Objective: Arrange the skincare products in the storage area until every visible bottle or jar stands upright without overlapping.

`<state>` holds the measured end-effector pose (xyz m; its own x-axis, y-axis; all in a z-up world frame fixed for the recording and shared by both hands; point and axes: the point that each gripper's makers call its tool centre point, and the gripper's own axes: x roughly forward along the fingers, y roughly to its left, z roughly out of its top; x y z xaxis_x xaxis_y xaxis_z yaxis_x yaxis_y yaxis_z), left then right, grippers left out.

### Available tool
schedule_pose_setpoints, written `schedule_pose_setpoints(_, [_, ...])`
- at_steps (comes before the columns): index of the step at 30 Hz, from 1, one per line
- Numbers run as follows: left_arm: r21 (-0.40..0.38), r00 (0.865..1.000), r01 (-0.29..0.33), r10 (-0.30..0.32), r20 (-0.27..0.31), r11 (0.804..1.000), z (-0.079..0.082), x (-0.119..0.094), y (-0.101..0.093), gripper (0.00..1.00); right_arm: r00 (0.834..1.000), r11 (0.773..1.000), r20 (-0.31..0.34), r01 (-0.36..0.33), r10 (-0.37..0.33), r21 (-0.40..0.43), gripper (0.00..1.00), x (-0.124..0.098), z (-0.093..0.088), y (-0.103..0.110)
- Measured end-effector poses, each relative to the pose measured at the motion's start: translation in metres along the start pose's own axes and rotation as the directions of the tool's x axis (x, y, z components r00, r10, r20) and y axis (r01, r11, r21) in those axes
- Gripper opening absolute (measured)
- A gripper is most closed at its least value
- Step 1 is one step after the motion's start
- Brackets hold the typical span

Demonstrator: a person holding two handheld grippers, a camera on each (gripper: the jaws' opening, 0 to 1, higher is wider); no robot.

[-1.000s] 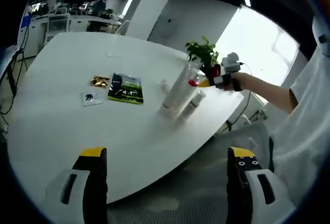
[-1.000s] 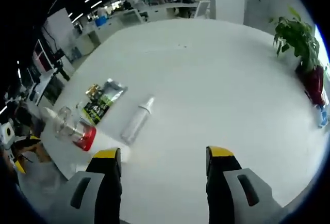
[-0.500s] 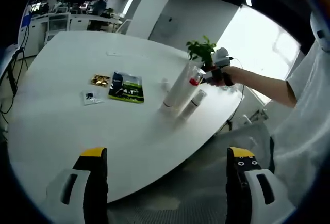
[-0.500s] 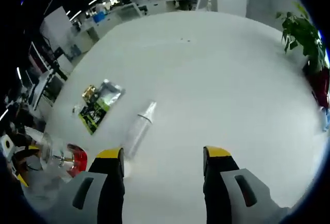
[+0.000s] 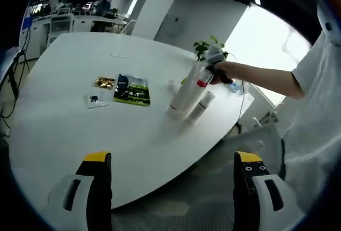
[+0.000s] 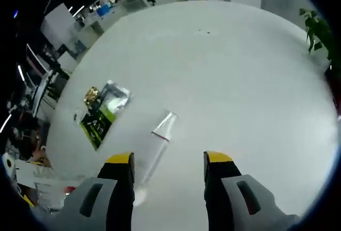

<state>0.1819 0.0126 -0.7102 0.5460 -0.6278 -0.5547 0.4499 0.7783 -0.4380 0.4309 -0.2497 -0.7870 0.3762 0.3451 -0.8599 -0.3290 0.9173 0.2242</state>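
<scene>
Nothing stands upright yet: two bottles [image 5: 187, 90] lie mid-frame on the table [image 5: 64, 130]. My right claw [image 6: 166, 159], jaws apart, hovers above one; my left claw [image 5: 171, 159] is also apart, empty.

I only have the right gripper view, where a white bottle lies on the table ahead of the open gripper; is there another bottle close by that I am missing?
Observer: Yes. In the left gripper view a tall clear bottle with a red band lies right beside the white bottle. Neither one is upright.
Operator: Where does my right gripper sit relative to that pair?
Observer: The right gripper, held in a person's hand, hovers at the far, red-banded end of the tall clear bottle.
Operator: And the left gripper?
Observer: The left gripper is open and holds nothing. It is beyond the near edge of the white table, well short of both bottles.
</scene>
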Motion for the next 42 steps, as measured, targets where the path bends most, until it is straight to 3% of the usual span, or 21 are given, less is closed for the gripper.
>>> schedule_pose_setpoints(8, [-0.011,1.000,-0.006,0.006,-0.001,1.000,0.001,-0.001,0.002,0.88,0.998,1.000,-0.069,-0.008,0.006,-0.029,0.49,0.019,-0.002,0.008])
schedule_pose_setpoints(16, [-0.034,1.000,-0.015,0.015,0.016,0.999,0.002,-0.002,0.006,0.87,0.992,0.992,-0.127,0.005,-0.021,-0.125,0.48,0.030,0.003,0.016])
schedule_pose_setpoints(23, [-0.044,1.000,-0.021,0.022,0.022,0.999,0.002,-0.002,0.009,0.87,0.973,0.953,-0.204,0.047,-0.112,-0.300,0.44,0.039,-0.001,0.008])
schedule_pose_setpoints(30, [-0.044,1.000,-0.020,0.021,0.014,0.999,0.001,-0.002,0.009,0.87,0.967,0.929,-0.223,0.036,-0.126,-0.367,0.31,0.039,-0.005,0.008])
schedule_pose_setpoints(42, [-0.037,1.000,-0.022,0.022,-0.008,0.999,-0.003,0.000,0.009,0.87,0.959,0.900,-0.254,0.003,-0.126,-0.435,0.22,0.039,-0.011,0.005])
